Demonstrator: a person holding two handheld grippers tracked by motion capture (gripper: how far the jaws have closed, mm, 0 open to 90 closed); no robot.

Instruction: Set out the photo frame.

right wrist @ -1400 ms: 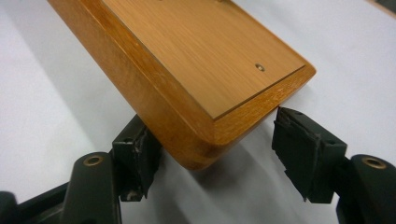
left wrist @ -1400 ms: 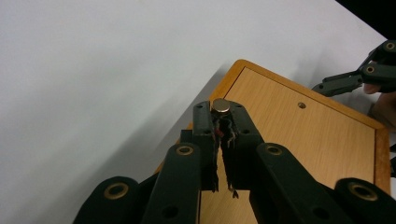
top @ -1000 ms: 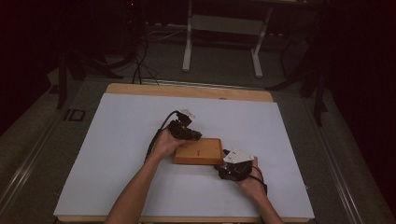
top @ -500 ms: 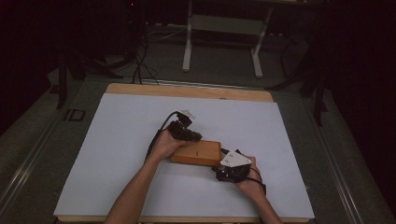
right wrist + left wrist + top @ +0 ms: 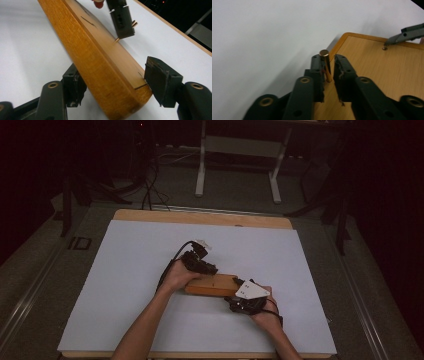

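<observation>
- Right gripper [image 5: 239, 296] has slid in since a second ago, so its wide jaws now straddle the wooden block's [image 5: 212, 284] end; contact is hard to tell.
- left gripper [image 5: 329, 72] pinches 1 brass pin [image 5: 325, 63] upright at the block's corner.
- block's mid-table on the white mat [image 5: 125, 270], orange-brown, rounded corners.

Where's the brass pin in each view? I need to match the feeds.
High view: too small to make out; it would be at the left gripper, over the wooden block.
Left gripper view: pin centre, upright between the jaws.
Right gripper view: pin top centre, poking out of the far gripper.
Shared landmark: the wooden block.
</observation>
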